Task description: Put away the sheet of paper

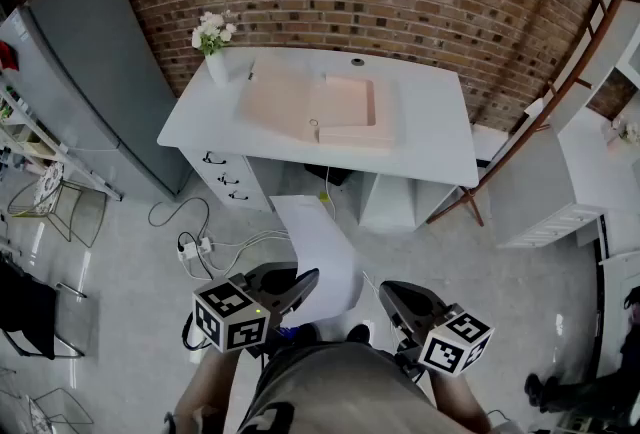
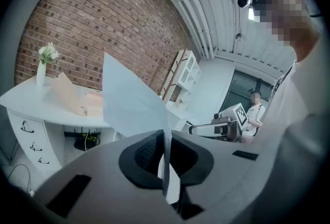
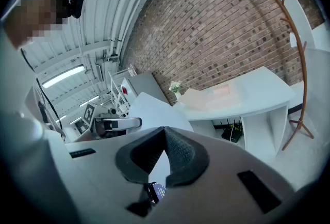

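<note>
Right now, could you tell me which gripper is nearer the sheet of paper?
Left: the left gripper clamps the sheet of paper; the right gripper sits beside it, apart.

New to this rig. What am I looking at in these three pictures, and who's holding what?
There is no robot here. A person carries a handheld two-jaw gripper in each hand, and the marker cubes are part of the grippers. The head view comes from a camera on the person's head, looking down at both grippers and a white desk by a brick wall. The other two views come from cameras riding on each gripper, looking along its jaws. On the desk stand a vase of white flowers and a flat pinkish item, perhaps an open folder. The left gripper is shut on the sheet of paper, which sticks out ahead of it. The right gripper has its jaws together with nothing between them.
</note>
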